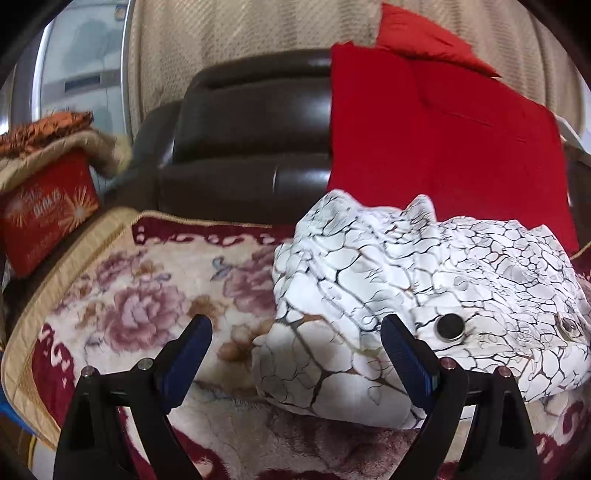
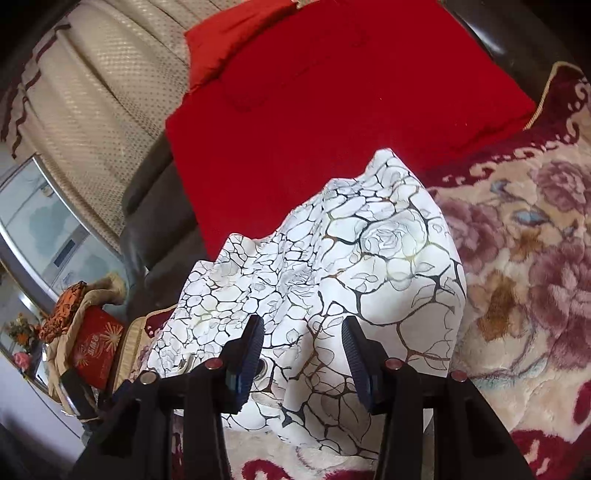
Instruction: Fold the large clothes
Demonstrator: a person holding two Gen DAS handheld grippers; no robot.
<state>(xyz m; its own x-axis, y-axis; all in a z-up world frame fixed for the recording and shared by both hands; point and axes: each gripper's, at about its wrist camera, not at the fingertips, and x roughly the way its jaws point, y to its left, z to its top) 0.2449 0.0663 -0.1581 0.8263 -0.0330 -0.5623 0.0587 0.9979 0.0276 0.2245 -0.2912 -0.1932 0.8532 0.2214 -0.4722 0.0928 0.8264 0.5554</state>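
A white garment with a black crackle and rose print lies bunched in a heap on a floral blanket. It has large dark round buttons. My left gripper is open, its fingers straddling the garment's near left corner just above it. In the right wrist view the same garment fills the middle. My right gripper is open over the heap's near side, holding nothing.
A red cloth hangs over the dark leather sofa back behind the garment. A red box under a beige cloth stands at the left. A beige curtain and a window lie beyond.
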